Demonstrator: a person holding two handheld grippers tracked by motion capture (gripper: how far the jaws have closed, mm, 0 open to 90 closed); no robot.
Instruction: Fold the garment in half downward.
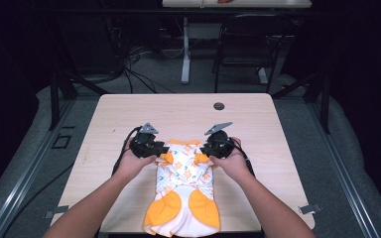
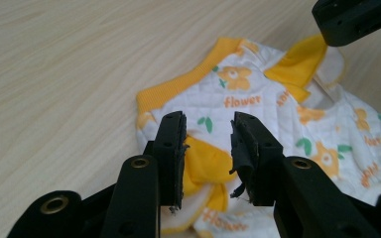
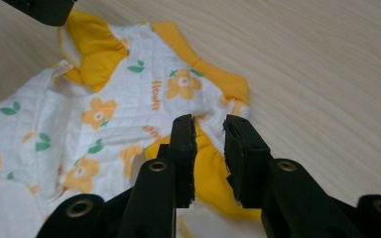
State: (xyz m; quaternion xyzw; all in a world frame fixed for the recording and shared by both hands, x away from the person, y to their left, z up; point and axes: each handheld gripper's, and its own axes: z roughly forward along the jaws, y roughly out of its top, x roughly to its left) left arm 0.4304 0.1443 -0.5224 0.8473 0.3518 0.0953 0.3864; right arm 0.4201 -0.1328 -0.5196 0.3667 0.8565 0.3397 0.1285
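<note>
1. Your garment, a small quilted white romper (image 1: pixel 184 183) printed with orange flowers and the word "flower", lies flat on the near half of the wooden table (image 1: pixel 129 111), neckband away from you and the two orange patches toward you, its near edge at the table's rim.

2. Your left gripper (image 1: pixel 155 148) sits at the romper's upper left. In the left gripper view its jaws stand apart with a clear gap, straddling the folded orange sleeve cuff (image 2: pixel 206 163) without pinching it.

3. Your right gripper (image 1: pixel 209 147) mirrors it at the upper right. Its jaws are also parted, with the other orange cuff (image 3: pixel 213 171) lying between and below them.

4. The step looks like a two-handed pinch at the shoulders, likely to fold or lift the top. Lower each gripper until the cuff fabric sits well between the pads before you squeeze.

5. Take both layers of the cuff, not just the top skin; a thin bite on quilted cloth could slip.

6. Close both hands together and keep them level, so the ribbed orange neckband (image 2: pixel 178 82) stays straight and the body doesn't skew.
</note>
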